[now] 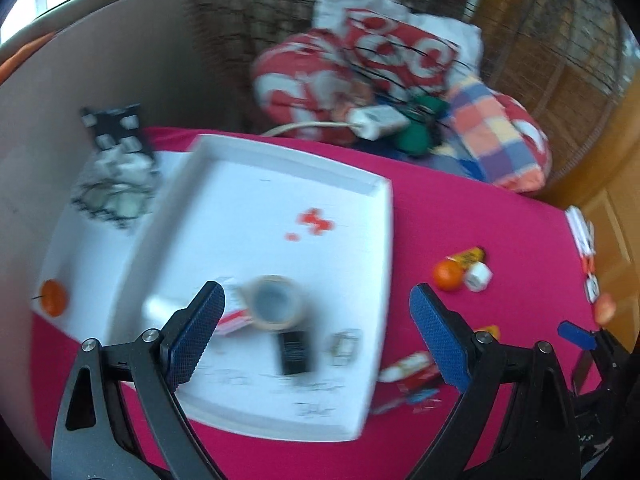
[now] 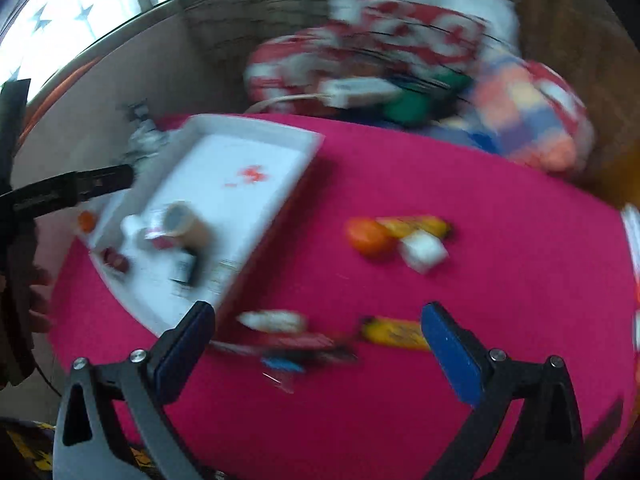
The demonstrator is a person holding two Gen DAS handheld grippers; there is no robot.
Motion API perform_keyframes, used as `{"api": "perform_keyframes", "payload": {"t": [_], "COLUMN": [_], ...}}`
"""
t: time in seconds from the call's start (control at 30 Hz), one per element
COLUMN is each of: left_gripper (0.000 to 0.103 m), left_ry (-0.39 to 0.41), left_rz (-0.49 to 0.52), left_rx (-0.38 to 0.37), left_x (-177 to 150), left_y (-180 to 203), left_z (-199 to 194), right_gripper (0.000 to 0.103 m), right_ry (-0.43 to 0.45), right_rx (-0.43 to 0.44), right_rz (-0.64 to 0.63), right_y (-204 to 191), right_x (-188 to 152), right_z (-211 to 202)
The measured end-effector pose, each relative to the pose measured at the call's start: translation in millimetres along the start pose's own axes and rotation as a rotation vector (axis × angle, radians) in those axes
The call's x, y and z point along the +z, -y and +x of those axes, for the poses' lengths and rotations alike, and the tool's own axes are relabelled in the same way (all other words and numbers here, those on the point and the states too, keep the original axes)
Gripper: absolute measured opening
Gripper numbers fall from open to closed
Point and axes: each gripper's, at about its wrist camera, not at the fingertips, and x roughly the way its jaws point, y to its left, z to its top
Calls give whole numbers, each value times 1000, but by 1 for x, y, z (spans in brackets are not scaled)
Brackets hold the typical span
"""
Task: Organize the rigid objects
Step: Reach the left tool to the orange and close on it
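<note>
A white tray [image 1: 372, 216] lies on the pink cloth. It holds a tape roll [image 1: 274, 304], a black block [image 1: 294, 350] and a red-and-white packet [image 1: 234, 318]. My left gripper [image 1: 316, 300] hangs open above the tray's near end with nothing between its fingers. My right gripper [image 2: 318, 312] is open and empty over the cloth, right of the tray [image 2: 256, 124]. Below it lie a white-and-red packet [image 2: 276, 320], a yellow packet [image 2: 396, 334] and a blue piece [image 2: 282, 364]. Farther off sit an orange [image 2: 366, 236], a white cube [image 2: 424, 252] and a yellow tube [image 2: 416, 224]. Both views are blurred.
A second orange [image 1: 54, 298] rests on a white sheet left of the tray. Behind the table are red-and-white bags [image 1: 320, 68], a checked cloth [image 1: 496, 132] and a white power strip [image 1: 376, 118]. A wooden door [image 1: 600, 184] stands at the right.
</note>
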Motion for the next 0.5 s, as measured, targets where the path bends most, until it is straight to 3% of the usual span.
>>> {"api": "perform_keyframes", "payload": {"t": [0.2, 0.33, 0.5], "left_gripper": [94, 94, 94], "left_ry": [-66, -156, -207], "left_rz": [113, 231, 362], "left_rx": [-53, -102, -64], "left_x": [0, -2, -5], "left_y": [73, 116, 155], "left_z": [36, 77, 130], "right_gripper": [103, 103, 103], "right_ry": [-19, -12, -25], "right_rx": [-70, -94, -126], "right_rz": [156, 235, 337], "right_y": [67, 102, 145], "right_x": [-41, -64, -93], "right_z": [-20, -36, -49]}}
